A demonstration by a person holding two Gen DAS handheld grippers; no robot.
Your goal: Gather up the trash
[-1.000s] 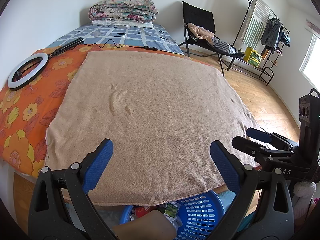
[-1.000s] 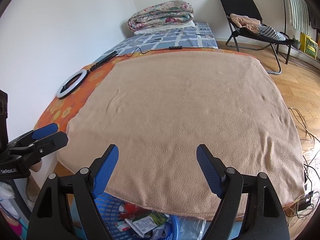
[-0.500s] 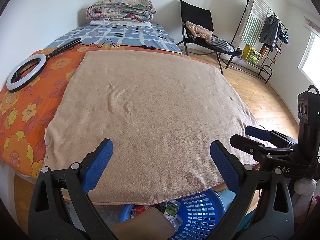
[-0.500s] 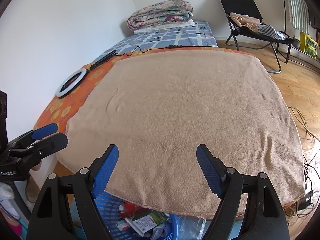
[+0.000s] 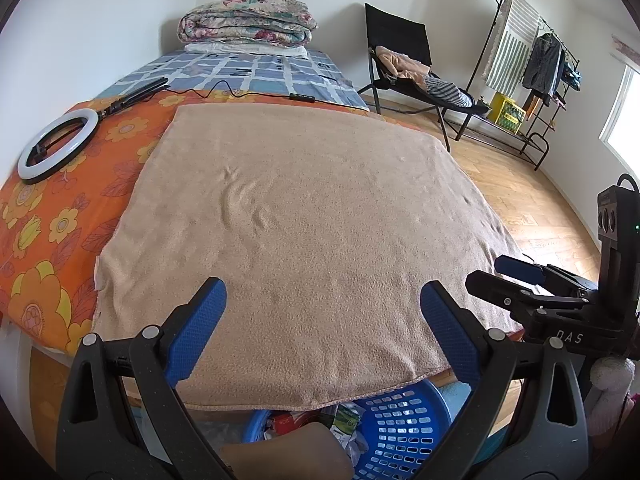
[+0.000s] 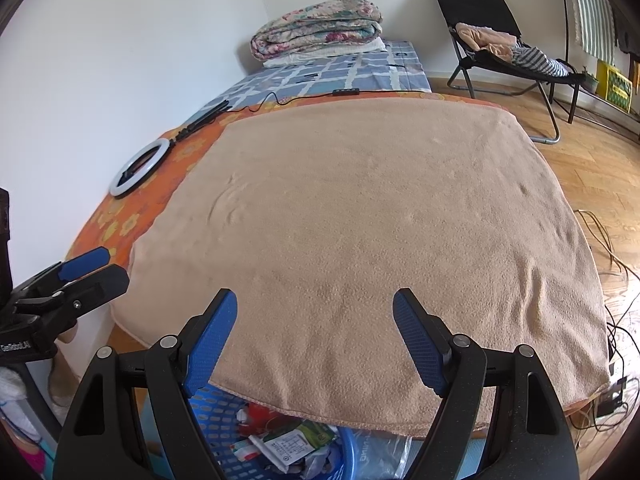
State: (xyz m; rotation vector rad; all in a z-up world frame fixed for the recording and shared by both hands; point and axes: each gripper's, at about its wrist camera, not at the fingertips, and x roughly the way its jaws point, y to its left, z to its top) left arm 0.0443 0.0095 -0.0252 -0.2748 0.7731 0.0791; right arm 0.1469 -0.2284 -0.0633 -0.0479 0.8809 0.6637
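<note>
A tan blanket (image 5: 312, 216) (image 6: 376, 216) covers the bed and bears no trash that I can see. Below its near edge stands a blue plastic basket (image 5: 404, 428) (image 6: 216, 412) holding wrappers and a green-and-white packet (image 6: 296, 440). My left gripper (image 5: 322, 304) hangs open above the blanket's near edge with nothing between its blue pads. My right gripper (image 6: 314, 312) is open too, with nothing in it, over the same edge. Each gripper shows in the other's view: the right gripper (image 5: 520, 276) at the right side, the left gripper (image 6: 84, 268) at the left.
A white ring light (image 5: 56, 148) with its cable lies on the orange flowered sheet (image 5: 48, 216). Folded quilts (image 5: 248, 20) are stacked at the bed's far end. A black folding chair (image 5: 404, 64), a clothes rack (image 5: 532, 64) and floor cables (image 6: 612, 248) stand on the wooden floor.
</note>
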